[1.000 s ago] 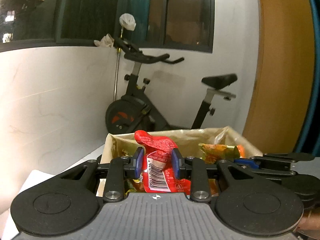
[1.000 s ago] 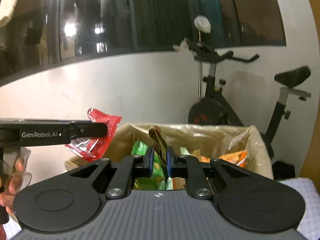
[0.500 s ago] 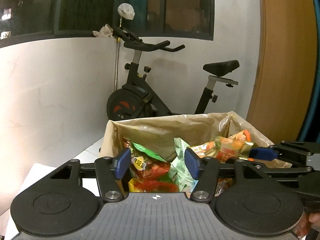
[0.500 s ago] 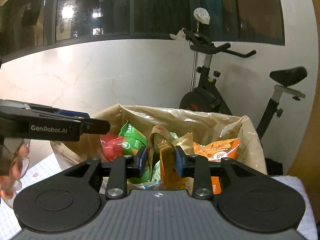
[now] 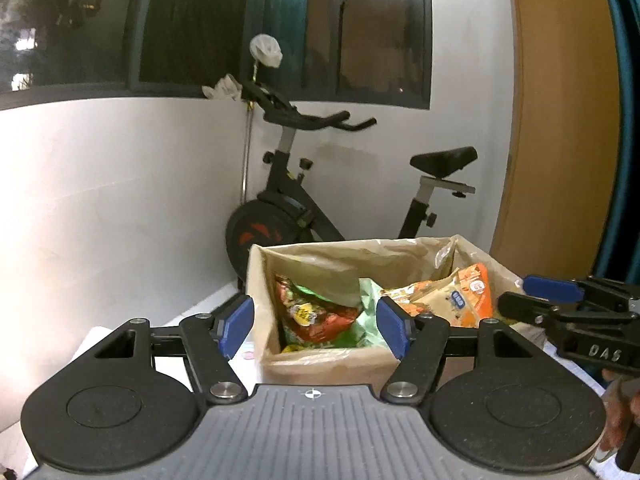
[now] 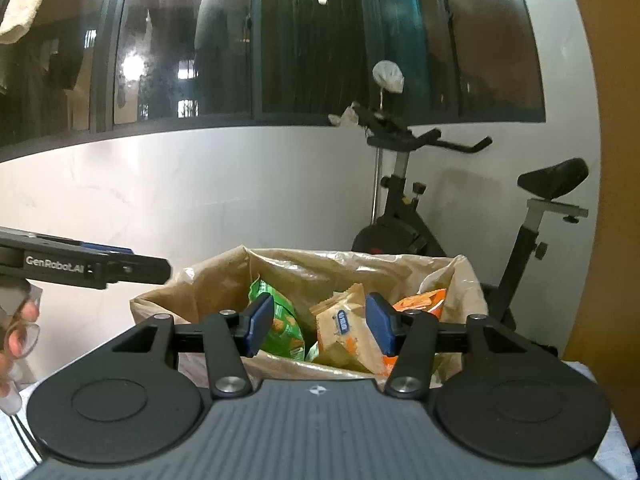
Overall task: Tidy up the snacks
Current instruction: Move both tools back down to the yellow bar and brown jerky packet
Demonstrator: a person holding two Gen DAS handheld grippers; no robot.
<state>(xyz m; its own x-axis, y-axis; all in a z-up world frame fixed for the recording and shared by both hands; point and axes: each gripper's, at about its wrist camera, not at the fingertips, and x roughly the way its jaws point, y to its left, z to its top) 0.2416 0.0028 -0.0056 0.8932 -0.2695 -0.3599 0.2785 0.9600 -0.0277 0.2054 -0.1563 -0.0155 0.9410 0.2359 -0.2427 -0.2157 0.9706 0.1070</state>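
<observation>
A cardboard box lined with a brown bag holds several snack packets: a red one, a green one, a tan one and an orange one. My left gripper is open and empty, just in front of the box's near wall. My right gripper is open and empty over the box's near rim. Each gripper shows at the edge of the other's view, the right in the left wrist view, the left in the right wrist view.
An exercise bike stands behind the box against a white wall. A wooden door is at the right. The box sits on a pale table with a checked cloth.
My left gripper opened and dropped the red packet into the box. My right gripper opened and released the tan-orange packet into the box. Both pulled back a little.
</observation>
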